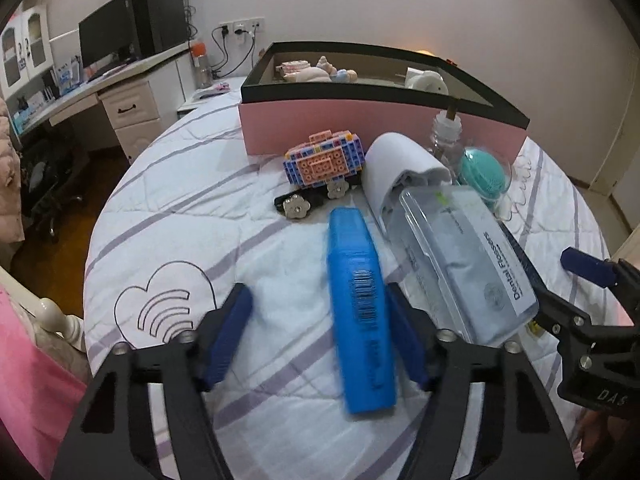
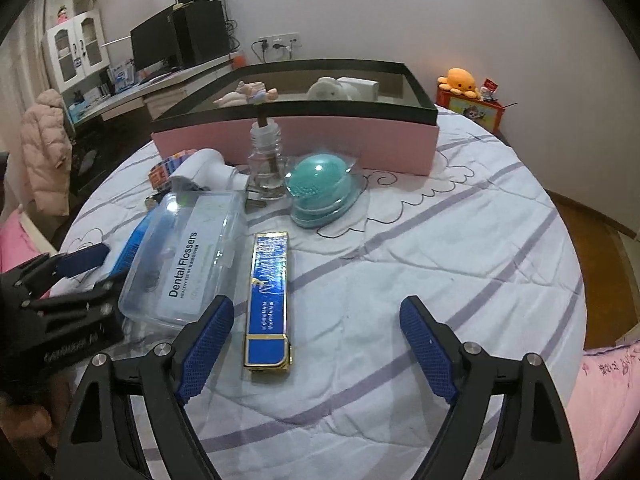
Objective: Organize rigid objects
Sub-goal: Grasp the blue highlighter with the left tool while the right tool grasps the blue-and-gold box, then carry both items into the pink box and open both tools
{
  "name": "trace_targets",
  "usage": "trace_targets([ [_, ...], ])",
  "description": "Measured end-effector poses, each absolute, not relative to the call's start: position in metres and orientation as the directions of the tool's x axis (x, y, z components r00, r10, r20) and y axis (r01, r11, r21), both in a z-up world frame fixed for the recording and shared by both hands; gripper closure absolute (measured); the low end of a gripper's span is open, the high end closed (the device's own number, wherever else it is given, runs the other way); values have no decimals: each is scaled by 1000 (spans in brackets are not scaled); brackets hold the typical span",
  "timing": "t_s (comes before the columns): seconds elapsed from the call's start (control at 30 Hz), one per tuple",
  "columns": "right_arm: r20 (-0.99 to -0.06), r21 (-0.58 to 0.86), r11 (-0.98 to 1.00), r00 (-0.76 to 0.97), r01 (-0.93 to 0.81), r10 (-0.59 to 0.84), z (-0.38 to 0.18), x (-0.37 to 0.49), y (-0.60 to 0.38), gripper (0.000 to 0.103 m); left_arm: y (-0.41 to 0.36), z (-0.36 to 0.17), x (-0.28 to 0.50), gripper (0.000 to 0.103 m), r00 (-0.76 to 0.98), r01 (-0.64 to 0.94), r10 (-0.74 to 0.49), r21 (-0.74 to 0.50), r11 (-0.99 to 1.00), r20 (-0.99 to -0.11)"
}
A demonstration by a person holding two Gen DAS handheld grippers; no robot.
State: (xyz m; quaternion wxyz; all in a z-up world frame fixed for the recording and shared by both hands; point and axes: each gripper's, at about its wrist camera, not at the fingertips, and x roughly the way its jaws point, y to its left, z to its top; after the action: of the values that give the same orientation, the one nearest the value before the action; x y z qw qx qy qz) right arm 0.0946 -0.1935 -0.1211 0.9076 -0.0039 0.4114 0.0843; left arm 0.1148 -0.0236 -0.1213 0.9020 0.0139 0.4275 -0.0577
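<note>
The long blue plastic case with a barcode (image 1: 362, 312) lies on the quilted bedspread (image 1: 240, 216) just left of the clear dental-flosser box (image 1: 464, 256), its long axis running straight ahead between the jaws of the left gripper (image 1: 320, 332). The jaws stand partly open, the right pad beside the case's edge, the left pad clear. The right gripper (image 2: 316, 352), jaws wide and empty, frames the blue-and-gold slim box (image 2: 269, 296) just right of that flosser box.

Two gripper-mounted views, angled down, close over bed, sharing dental flossers box (image 1: 468, 256)

bed quilt (image 2: 420, 240) striped | desk (image 1: 120, 76) with monitor (image 1: 106, 38) | orange plush octopus (image 2: 458, 80) by wall
</note>
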Motion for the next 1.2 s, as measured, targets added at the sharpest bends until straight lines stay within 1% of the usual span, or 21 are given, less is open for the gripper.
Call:
trace_targets([
  [0.03,-747,61,985,648,-160,152,-121,95,-194,24,-23,-121,116,43,626,119,-97,-27,992,-773],
  [0.07,-747,67,986,647,-152,151,-120,96,-198,31,-22,-120,117,46,626,123,-100,-28,992,-774],
  [0.1,-747,92,986,645,-142,163,-118,96,-204,33,-21,-120,117,50,625,129,-103,-28,991,-774],
  [0.13,-745,108,985,644,-136,170,-117,95,-208,33,-19,-119,116,52,625,132,-106,-29,991,-774],
  [0.23,-756,90,984,633,-156,169,-116,98,-207,33,-15,-120,118,52,626,130,-118,-46,990,-771],
  [0.33,-771,60,979,615,-193,169,-120,107,-193,33,-20,-121,120,53,633,128,-97,-20,992,-768],
  [0.4,-784,24,980,605,-195,140,-128,115,-185,41,-22,-121,122,56,635,130,-101,-23,991,-766],
  [0.43,-779,5,981,615,-196,127,-129,117,-182,41,-20,-120,123,62,632,134,-112,-35,990,-767],
  [0.47,-775,4,980,619,-199,129,-129,117,-180,44,-19,-120,124,66,631,136,-122,-46,990,-766],
  [0.5,-774,5,979,619,-202,132,-129,116,-180,54,-16,-120,125,76,628,136,-134,-61,989,-767],
  [0.53,-771,2,978,622,-208,134,-128,115,-179,62,-14,-120,125,77,626,135,-141,-71,988,-767],
  [0.57,-769,-7,977,626,-213,131,-128,112,-178,82,-11,-120,125,77,624,136,-153,-87,987,-766],
  [0.63,-767,-30,976,631,-215,116,-128,108,-176,83,-9,-119,123,77,623,136,-167,-104,985,-764],
  [0.87,-752,26,979,641,-202,152,-121,91,-187,83,-2,-116,111,77,626,135,-194,-140,981,-755],
  [1.2,-716,69,976,670,-207,193,-100,76,-196,83,6,-103,99,77,649,130,-189,-138,982,-737],
])
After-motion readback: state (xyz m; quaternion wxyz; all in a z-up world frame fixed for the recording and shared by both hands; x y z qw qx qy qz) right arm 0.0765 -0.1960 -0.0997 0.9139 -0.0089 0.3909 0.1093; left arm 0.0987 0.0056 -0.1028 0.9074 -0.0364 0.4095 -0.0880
